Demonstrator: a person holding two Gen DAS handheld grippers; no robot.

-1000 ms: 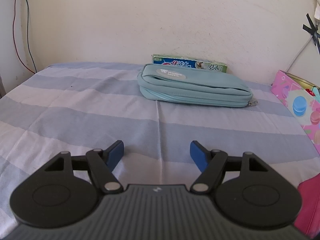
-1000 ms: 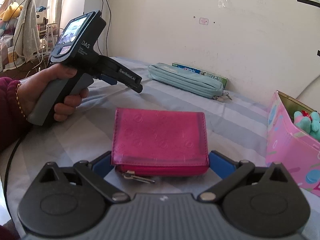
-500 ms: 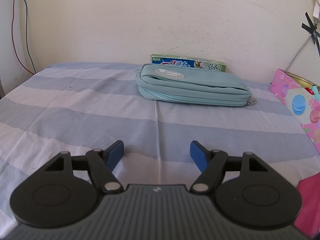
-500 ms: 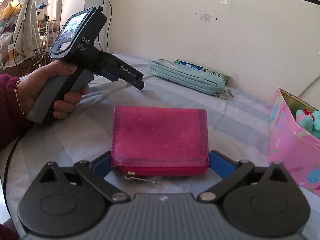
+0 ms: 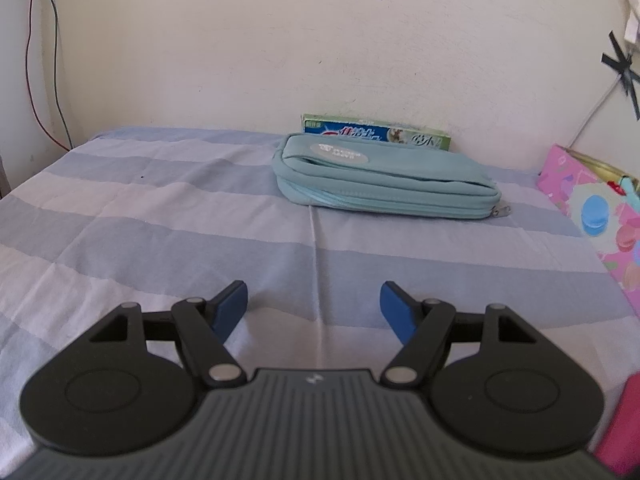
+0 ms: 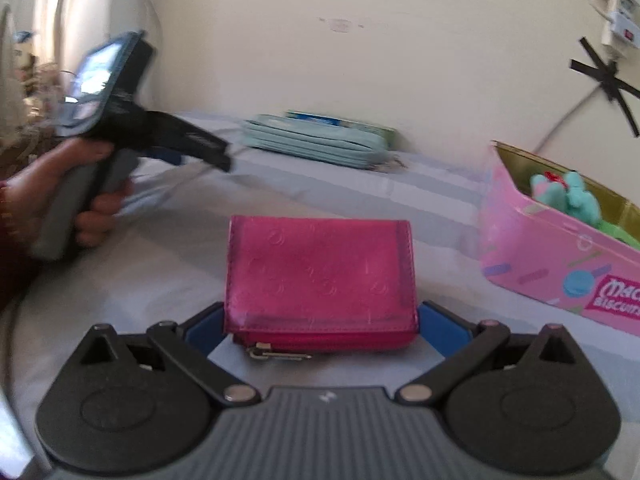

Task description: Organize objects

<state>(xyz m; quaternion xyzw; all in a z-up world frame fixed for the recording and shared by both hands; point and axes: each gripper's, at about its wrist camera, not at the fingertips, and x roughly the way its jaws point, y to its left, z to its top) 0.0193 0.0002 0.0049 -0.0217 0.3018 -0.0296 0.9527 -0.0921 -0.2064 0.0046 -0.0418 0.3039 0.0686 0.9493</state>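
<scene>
Right wrist view: the right gripper has its jaws pinching the pink wallet by its two short sides, near the zip edge, above the striped bed. Only the wallet's near end sits between the blue pads; most of it projects forward, unsupported.

Risks, judged from this grip:
- Slip or droop. The wallet surface looks glossy and the hold is at one end; a quick swing could let it pivot or slide out.
- Rim strike. The pink box stands to the right of the wallet, open-topped, with a teal plush already inside. If the box is the destination, a low approach would knock its wall or tip it.
- Poor fit. The plush takes up space; the wallet may rest half out.
- Blur suggests fast motion, which raises each risk.

Left wrist view: the left gripper has its jaws spread and empty, left of the wallet, pointing at the teal pouch beyond it.

Writing:
- Pink box: partial "Mac… Biscuit…".
- Carton behind the pouch: Chinese characters, unreadable.
- Pouch label: too small to read.
</scene>
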